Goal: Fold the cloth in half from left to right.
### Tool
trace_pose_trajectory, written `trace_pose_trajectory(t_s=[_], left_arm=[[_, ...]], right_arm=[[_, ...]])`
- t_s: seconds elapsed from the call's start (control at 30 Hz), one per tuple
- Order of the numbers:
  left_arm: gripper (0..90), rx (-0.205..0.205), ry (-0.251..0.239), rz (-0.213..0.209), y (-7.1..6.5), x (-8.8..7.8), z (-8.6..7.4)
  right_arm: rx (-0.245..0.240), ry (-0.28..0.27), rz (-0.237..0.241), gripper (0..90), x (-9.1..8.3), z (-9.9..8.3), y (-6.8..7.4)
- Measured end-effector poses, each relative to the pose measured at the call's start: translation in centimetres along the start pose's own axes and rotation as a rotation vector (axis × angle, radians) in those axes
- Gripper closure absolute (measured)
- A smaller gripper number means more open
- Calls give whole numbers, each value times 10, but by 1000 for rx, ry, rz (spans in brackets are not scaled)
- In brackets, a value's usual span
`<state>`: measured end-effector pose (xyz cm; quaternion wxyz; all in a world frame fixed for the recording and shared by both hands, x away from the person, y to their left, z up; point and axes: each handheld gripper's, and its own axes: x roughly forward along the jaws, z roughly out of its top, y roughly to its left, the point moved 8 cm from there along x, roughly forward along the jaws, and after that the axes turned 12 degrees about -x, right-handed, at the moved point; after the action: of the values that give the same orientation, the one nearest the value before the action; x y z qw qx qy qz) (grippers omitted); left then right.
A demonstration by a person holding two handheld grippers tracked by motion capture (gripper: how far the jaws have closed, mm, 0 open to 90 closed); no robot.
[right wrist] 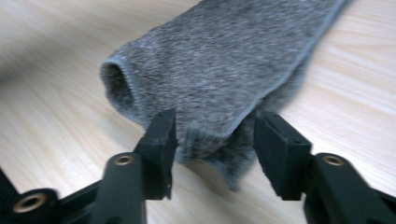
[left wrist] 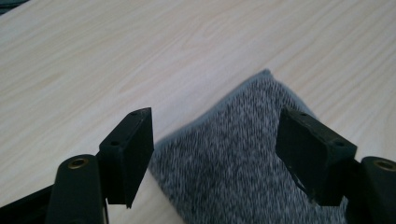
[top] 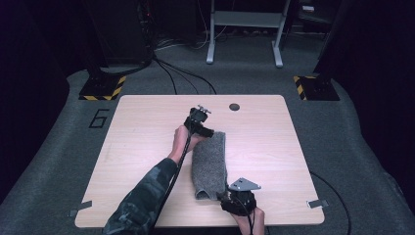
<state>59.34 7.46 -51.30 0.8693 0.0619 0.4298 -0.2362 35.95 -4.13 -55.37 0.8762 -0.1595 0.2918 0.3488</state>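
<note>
A grey, speckled folded cloth (top: 210, 161) lies lengthwise in the middle of the pale wooden table (top: 142, 147). My left gripper (top: 207, 132) hovers at its far end, held by a hand with a camouflage sleeve. In the left gripper view the left gripper (left wrist: 215, 121) stands open, with the cloth's corner (left wrist: 224, 177) below and between the jaws but not pinched. My right gripper (top: 225, 196) sits at the near end. In the right gripper view the right gripper (right wrist: 215, 123) is open, and the cloth's ragged near corner (right wrist: 224, 60) lies loose between the pads.
A small dark round hole (top: 234, 106) marks the table near its far edge. Metal clips (top: 317, 203) sit at the near corners. Beyond the table are grey carpet, cables and hazard-striped stand bases (top: 103, 88).
</note>
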Motion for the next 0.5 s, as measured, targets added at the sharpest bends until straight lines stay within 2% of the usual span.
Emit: trace_pose_trajectory(t_s=[0.07,0.2,0.27,0.43,0.5], left_arm=[[240,4,1,-11,1,-6,-10],[221,22,8,-36,-1,-21,-31],[220,27,11,-47,-5,-28,-42],[211,58,7,-83,-20,-48,-80],[210,68,4,-78,-23,-54,-93]], right_arm=[[9,-1,-10,441,-4,-1,-6],[35,-7,-32,443,-9,1,-20],[50,0,-30,452,-8,4,-22],[17,36,-43,450,3,5,-25],[12,56,-42,449,7,3,-26]])
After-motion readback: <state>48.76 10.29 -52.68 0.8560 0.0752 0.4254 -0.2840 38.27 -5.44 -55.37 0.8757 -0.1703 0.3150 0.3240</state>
